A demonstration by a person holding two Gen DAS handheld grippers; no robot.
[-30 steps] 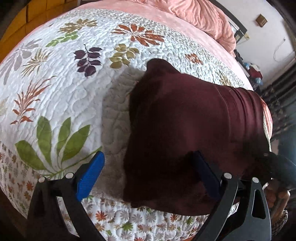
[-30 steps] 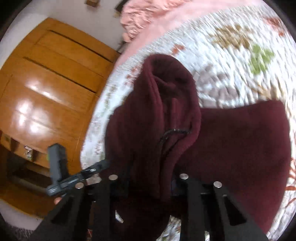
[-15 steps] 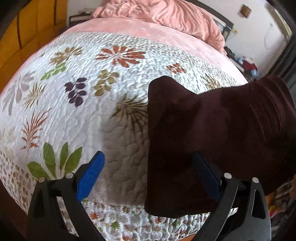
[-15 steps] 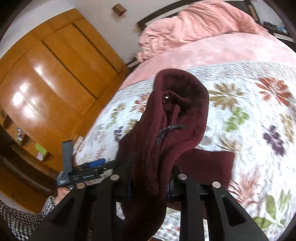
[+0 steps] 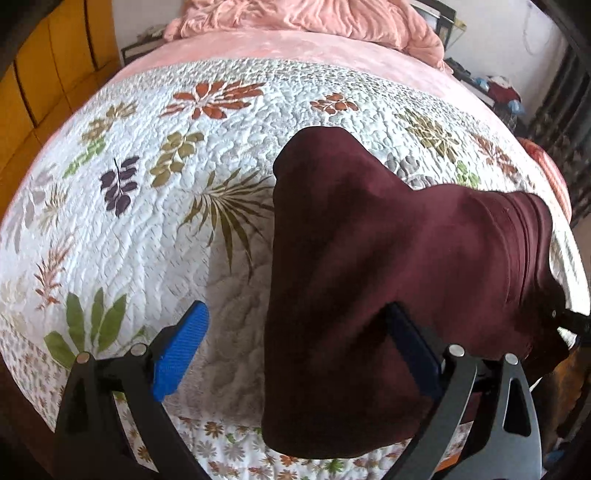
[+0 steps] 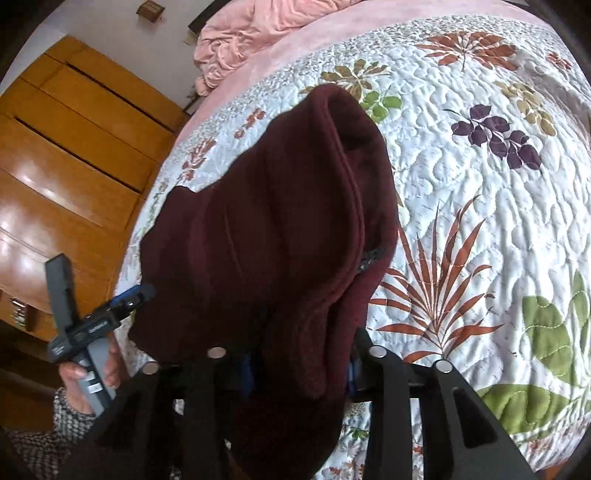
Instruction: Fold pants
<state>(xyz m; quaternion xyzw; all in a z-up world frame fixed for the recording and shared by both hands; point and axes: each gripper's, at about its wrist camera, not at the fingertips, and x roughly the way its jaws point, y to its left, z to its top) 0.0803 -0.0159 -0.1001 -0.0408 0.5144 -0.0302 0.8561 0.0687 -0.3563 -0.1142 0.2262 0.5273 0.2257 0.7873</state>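
Observation:
The dark maroon pants [image 5: 388,258] lie folded at the near edge of the quilted bed. In the left wrist view my left gripper [image 5: 295,350] is open; its left blue pad [image 5: 177,354] is over the quilt and the pants' near corner lies across the right finger. In the right wrist view my right gripper [image 6: 299,369] is shut on the pants' bunched waistband end [image 6: 295,229], held lifted above the quilt. The left gripper also shows in the right wrist view [image 6: 92,321], at the pants' far side.
A white floral quilt [image 5: 147,221] covers the bed, with a pink sheet and a rumpled pink blanket [image 5: 314,18] at the head. A wooden wardrobe [image 6: 55,166] stands beside the bed. Clutter [image 5: 498,88] sits by the far wall.
The right gripper has carried the waistband end up and over toward the bed's middle, then lower toward the quilt. The left gripper has stayed open at the near corner.

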